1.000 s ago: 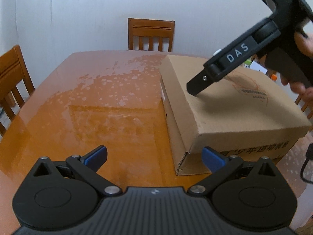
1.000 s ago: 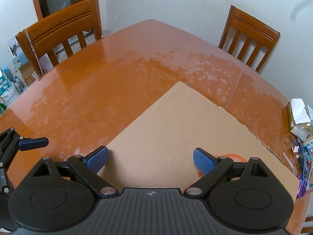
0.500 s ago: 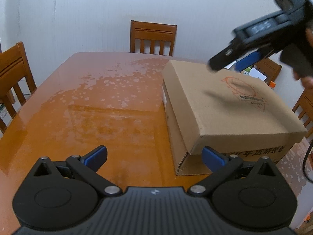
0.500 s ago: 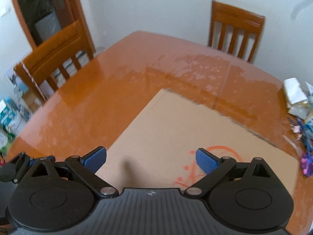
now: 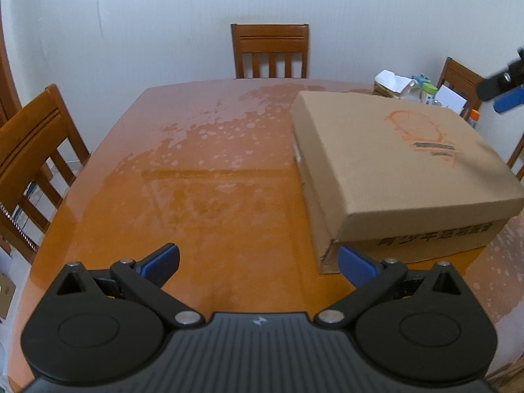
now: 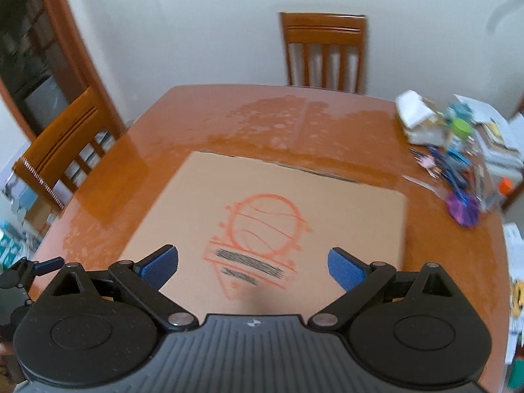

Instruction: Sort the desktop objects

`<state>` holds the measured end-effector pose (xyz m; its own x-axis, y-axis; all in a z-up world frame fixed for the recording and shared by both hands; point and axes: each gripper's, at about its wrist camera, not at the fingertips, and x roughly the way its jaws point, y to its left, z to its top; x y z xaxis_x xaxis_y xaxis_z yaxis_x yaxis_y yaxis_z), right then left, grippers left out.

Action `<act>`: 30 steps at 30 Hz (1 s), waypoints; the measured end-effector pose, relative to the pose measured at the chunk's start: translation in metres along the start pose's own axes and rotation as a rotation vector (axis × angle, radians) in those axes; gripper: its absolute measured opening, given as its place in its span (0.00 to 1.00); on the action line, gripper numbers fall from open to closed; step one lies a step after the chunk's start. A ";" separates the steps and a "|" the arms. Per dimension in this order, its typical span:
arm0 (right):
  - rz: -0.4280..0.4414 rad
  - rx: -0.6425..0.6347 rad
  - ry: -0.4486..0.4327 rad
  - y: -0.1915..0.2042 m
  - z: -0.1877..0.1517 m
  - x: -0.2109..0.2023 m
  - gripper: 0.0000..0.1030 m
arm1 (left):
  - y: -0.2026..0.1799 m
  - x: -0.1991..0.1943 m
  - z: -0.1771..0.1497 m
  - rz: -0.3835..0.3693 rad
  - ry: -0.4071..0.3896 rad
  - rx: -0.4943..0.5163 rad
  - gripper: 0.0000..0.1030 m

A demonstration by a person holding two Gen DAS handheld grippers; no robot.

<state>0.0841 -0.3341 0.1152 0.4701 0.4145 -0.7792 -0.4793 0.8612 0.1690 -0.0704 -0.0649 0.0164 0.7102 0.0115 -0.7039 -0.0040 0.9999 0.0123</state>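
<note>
One cardboard box (image 6: 271,216); two chairs; both tongs (image 5: 258,263) gaping

The clutter (image 6: 458,163) at the table's far right corner is smeared by motion blur, its separate items too indistinct to name. The cardboard box (image 5: 393,157) hides most of that pile from the left wrist view. There the right gripper (image 5: 504,90) is cut off by the right edge, its jaw state unreadable. Printing on the box's near side is blurred
</note>
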 end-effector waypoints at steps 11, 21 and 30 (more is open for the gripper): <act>-0.028 0.222 -0.067 -0.088 -0.063 -0.043 0.98 | -0.049 -0.028 0.038 0.021 -0.059 0.053 1.00; -0.010 0.354 -0.109 -0.153 -0.098 -0.058 0.98 | -0.104 -0.047 0.065 0.036 -0.168 0.089 1.00; 0.028 0.373 -0.127 -0.186 -0.105 -0.061 0.98 | -0.155 -0.077 0.067 0.025 -0.420 0.182 1.00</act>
<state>0.0670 -0.5506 0.0684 0.5603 0.4521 -0.6940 -0.2017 0.8871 0.4151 -0.0774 -0.2208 0.1166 0.9355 -0.0056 -0.3533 0.0724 0.9817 0.1762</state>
